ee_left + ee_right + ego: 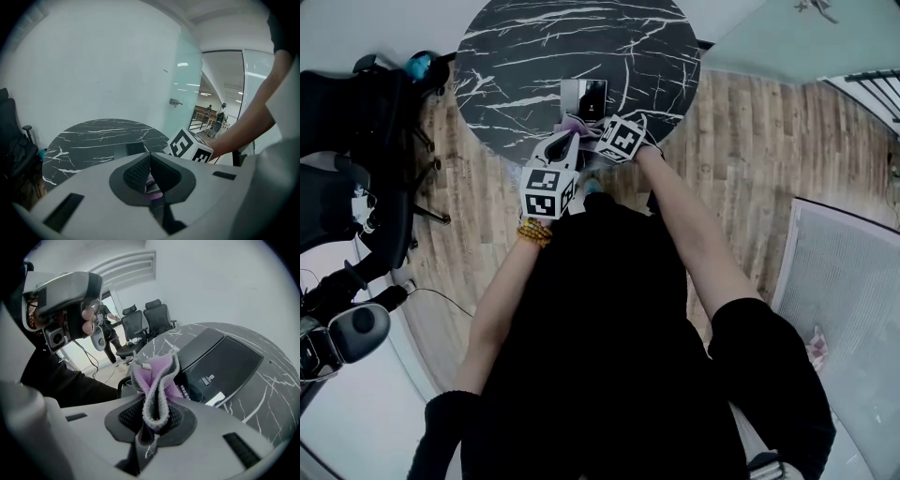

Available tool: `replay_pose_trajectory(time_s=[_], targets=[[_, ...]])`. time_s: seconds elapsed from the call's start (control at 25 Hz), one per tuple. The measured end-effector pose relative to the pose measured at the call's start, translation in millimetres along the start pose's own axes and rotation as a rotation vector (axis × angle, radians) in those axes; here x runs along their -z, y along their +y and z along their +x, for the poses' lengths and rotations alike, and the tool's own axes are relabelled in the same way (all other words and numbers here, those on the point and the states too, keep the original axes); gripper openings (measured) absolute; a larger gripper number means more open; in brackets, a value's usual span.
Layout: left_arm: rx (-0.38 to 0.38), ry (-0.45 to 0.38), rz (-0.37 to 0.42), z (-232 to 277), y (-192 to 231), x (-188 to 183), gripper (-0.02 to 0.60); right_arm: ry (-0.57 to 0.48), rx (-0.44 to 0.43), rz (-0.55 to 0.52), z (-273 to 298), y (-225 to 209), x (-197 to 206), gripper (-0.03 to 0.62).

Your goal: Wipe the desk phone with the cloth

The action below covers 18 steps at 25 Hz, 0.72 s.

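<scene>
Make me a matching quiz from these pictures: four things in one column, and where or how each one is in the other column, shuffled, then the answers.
Things
1. purple and grey fleece cloth
2. dark flat desk phone
3. round black marble table
4. black office chair

Place or state
A. stands on the wooden floor beside the table
B. lies flat on the tabletop
C. streaked with white veins
D. pinched between the jaws of the right hand-held gripper

Pairs: 1-D, 2-B, 3-C, 4-A

On the table (516, 56), desk phone (584, 97) toward the near side — cloth (157, 380) just before it, chairs (356, 122) left.
</scene>
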<state>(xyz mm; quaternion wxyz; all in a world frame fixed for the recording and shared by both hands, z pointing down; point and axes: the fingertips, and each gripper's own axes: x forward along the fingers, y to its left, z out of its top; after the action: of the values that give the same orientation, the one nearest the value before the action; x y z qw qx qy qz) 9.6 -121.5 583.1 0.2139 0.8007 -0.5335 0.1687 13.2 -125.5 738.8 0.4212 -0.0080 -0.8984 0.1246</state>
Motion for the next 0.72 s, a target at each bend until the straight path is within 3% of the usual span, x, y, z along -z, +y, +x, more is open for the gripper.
replay_pose_trajectory(time_s=[0.72], targets=[[-0.028,0.000,-0.023,-6,12,4,0.014,0.057,-0.071,-0.017,7,10,12,0.055]])
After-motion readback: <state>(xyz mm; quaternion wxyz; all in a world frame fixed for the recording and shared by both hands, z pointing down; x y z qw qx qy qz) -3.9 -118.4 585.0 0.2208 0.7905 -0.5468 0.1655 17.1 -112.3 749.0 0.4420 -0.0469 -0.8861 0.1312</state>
